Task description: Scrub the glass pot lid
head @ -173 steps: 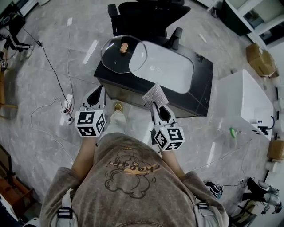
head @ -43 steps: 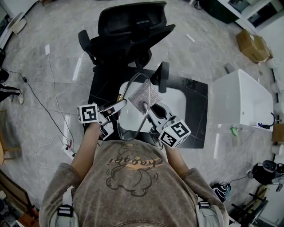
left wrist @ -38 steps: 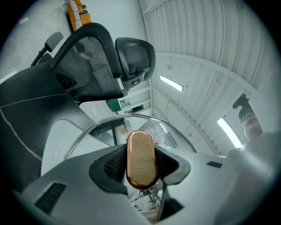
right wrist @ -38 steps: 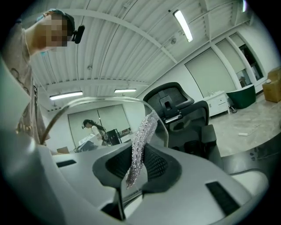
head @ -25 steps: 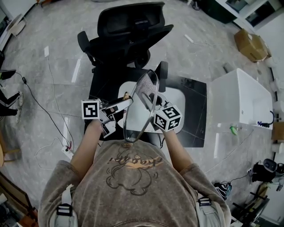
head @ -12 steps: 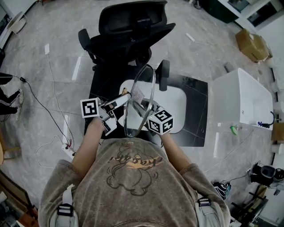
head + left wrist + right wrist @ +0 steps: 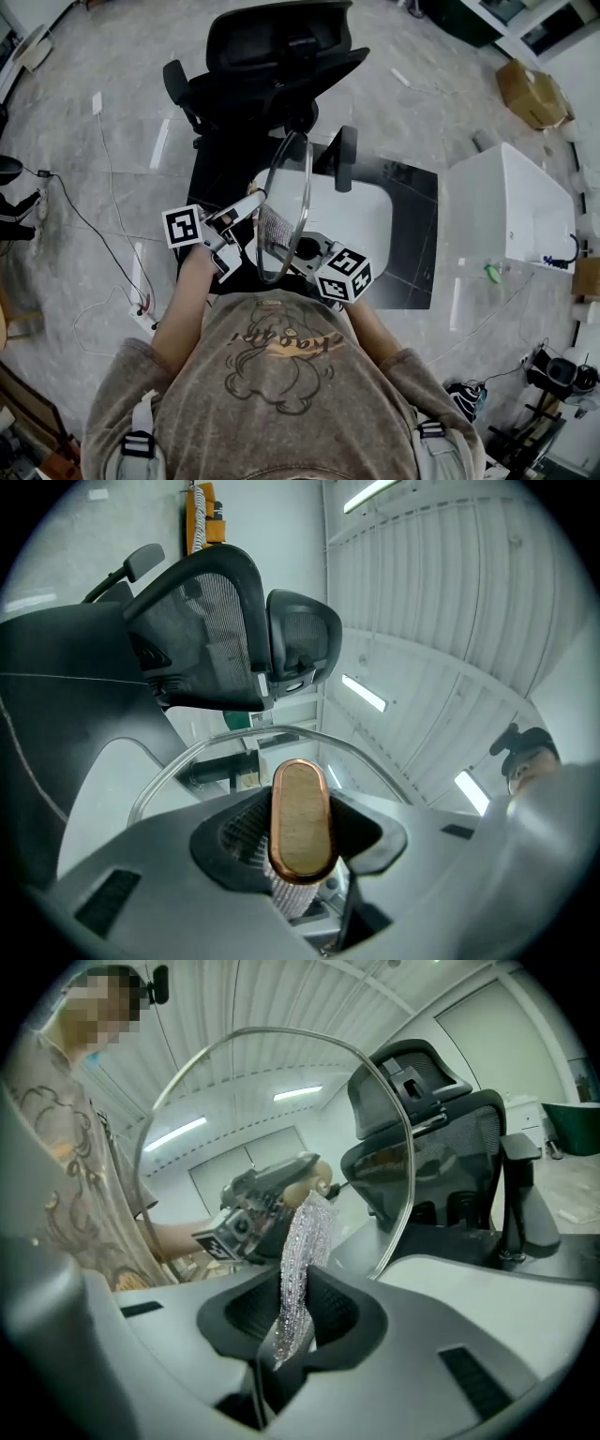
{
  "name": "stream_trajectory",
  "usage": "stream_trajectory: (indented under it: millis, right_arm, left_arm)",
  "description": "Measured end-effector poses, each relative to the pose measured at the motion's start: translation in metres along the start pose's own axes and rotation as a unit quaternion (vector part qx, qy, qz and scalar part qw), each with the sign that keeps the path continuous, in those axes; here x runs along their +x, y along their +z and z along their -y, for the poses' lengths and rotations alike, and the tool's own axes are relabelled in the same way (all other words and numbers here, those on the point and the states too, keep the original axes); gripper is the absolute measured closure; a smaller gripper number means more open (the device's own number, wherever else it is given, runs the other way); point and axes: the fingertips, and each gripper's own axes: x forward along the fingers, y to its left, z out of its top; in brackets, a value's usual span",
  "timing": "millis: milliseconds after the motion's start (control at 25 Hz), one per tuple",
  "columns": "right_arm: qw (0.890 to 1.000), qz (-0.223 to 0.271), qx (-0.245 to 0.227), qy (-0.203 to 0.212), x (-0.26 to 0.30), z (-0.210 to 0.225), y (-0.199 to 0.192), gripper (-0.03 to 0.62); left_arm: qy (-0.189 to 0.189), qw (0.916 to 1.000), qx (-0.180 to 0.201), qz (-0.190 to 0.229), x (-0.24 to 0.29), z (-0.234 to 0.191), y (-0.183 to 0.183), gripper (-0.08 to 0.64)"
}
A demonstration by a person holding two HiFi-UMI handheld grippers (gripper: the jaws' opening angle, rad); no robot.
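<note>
Over sink [image 7: 367,214], clear glass lid [image 7: 291,192] upright; left gripper [image 7: 247,204] clamps knob [image 7: 300,819], right gripper [image 7: 294,250] pinches scrubber [image 7: 305,1241].

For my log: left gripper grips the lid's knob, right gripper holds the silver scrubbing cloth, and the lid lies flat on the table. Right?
Not flat: the head view shows the lid held up on edge above the table. The left gripper does grip its knob, and the right gripper holds the silver scrubbing cloth.

Curved lettering [image 7: 281,343] on the person's shirt [image 7: 281,412]: too blurred to read. No other text, label or number is legible.
</note>
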Motion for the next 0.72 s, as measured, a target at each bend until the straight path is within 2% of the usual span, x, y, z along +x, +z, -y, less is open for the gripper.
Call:
stream_trajectory:
  millis: [400,720]
  right_arm:
    - [0.998,0.049,-0.003,0.041,-0.047,-0.044,0.039,0.509]
    - [0.991,0.13,-0.002,0.026,-0.089,-0.042,0.098,0.509]
  left_arm:
    - [0.009,0.9998,-0.01,0.012,-0.003,-0.011,0.005,0.382]
    - [0.006,0.9998,-0.021,0.003,-0.002,-0.011,-0.006,0.382]
